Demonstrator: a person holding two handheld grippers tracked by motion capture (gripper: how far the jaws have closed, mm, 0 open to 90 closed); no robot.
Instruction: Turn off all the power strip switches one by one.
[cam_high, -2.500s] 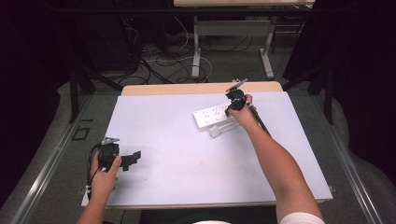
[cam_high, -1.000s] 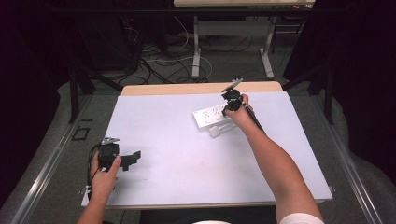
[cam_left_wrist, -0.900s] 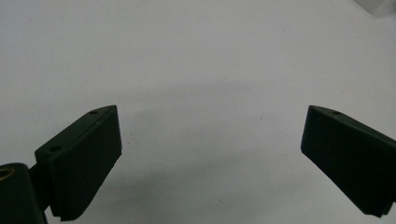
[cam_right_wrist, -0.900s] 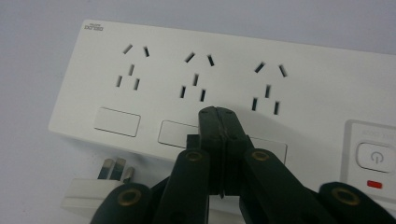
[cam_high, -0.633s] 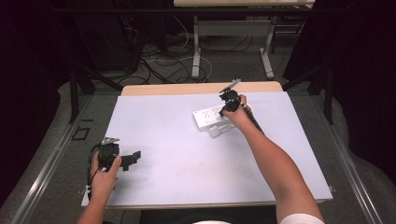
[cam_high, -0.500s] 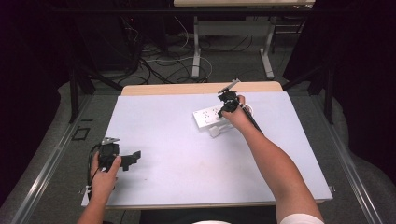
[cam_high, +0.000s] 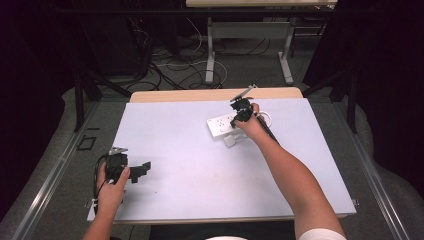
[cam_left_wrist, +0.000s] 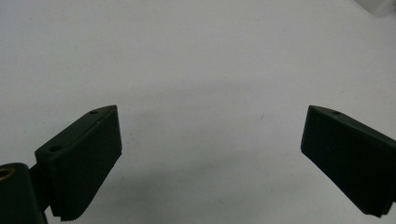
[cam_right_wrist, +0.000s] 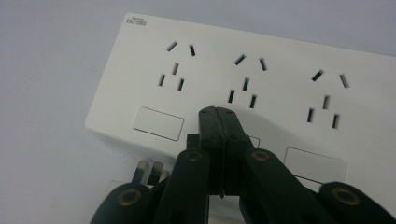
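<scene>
A white rectangular plastic power strip (cam_right_wrist: 243, 88) lies flat on the pale grey table top (cam_high: 200, 165), toward the far right part of it, and the right gripper (cam_right_wrist: 218, 112) is directly above it. In the right gripper view its two black jaws are pressed together with no gap between them and hold nothing; their joined tips are over the middle of the strip, just below the middle group of socket holes and about level with the row of switches, but I cannot tell if the tips touch the plastic. The strip shows three groups of socket holes, each group with five slots, and three flat white rectangular switches (cam_right_wrist: 158, 123); one is clear at the left, one at the right, and the middle one is mostly covered by the jaws. At the near edge of the strip, beside the jaws, a small white plug (cam_right_wrist: 149, 173) with metal prongs lies on the table; two prongs are seen well, more I cannot count. In the high view the right gripper (cam_high: 239, 113) is held by the right hand (cam_high: 250, 125) over the strip (cam_high: 220, 127), with a white cable loop (cam_high: 265, 118) just behind. The left gripper (cam_high: 141, 168) is well apart from the strip, near the left front edge of the table, in the left hand (cam_high: 111, 186). In the left gripper view its jaws stand wide apart with only bare table surface (cam_left_wrist: 205, 70) between them, so it holds nothing
</scene>
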